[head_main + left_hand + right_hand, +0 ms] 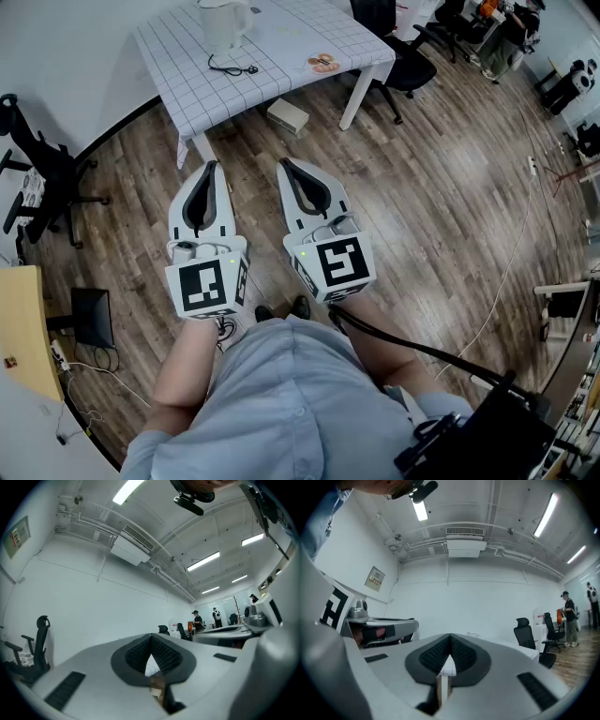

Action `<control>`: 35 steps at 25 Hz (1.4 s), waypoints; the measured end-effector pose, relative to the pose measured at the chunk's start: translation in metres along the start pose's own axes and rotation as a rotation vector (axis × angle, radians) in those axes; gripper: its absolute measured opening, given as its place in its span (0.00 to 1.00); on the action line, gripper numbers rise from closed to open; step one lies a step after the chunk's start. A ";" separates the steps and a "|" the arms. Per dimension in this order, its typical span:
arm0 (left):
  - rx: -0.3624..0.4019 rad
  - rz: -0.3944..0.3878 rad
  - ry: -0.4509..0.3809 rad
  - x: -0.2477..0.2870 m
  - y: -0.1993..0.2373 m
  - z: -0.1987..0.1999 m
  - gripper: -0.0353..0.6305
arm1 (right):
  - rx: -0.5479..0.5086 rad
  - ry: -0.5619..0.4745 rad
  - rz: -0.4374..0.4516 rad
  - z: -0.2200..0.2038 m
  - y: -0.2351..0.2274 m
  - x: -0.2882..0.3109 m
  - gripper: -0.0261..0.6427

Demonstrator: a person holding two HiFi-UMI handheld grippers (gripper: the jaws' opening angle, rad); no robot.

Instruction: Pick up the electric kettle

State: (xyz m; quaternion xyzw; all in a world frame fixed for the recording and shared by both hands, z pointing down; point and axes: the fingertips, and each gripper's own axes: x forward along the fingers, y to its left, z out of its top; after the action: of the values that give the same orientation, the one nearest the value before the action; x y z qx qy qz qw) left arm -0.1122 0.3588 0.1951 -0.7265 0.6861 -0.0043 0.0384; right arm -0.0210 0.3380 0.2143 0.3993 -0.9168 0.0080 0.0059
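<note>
The white electric kettle (223,23) sits toward the far side of the table with the checked cloth (291,42), a black cord (234,67) lying loose just in front of it, and it's well apart from both claws. The left gripper (209,169) and right gripper (286,164) are both pinched fully closed with nothing in them, held level side by side over the wood floor (422,187). I'd walk up first, spread one claw wide, go for the handle and watch that cord. There's a small box (288,115) under the table and office chairs (403,56) around.
</note>
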 end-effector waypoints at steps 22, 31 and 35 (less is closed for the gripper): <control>0.016 0.037 0.015 0.005 -0.047 -0.004 0.05 | 0.029 -0.005 0.053 -0.007 -0.039 -0.022 0.04; -0.001 0.023 0.055 0.062 -0.030 -0.037 0.05 | 0.051 0.049 0.046 -0.041 -0.067 0.029 0.04; -0.005 0.001 0.048 0.119 -0.007 -0.049 0.05 | 0.050 0.049 0.018 -0.049 -0.093 0.084 0.04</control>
State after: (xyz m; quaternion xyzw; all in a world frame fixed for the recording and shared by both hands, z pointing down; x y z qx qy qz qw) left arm -0.1016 0.2384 0.2391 -0.7260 0.6871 -0.0202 0.0202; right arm -0.0100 0.2146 0.2658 0.3906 -0.9195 0.0407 0.0182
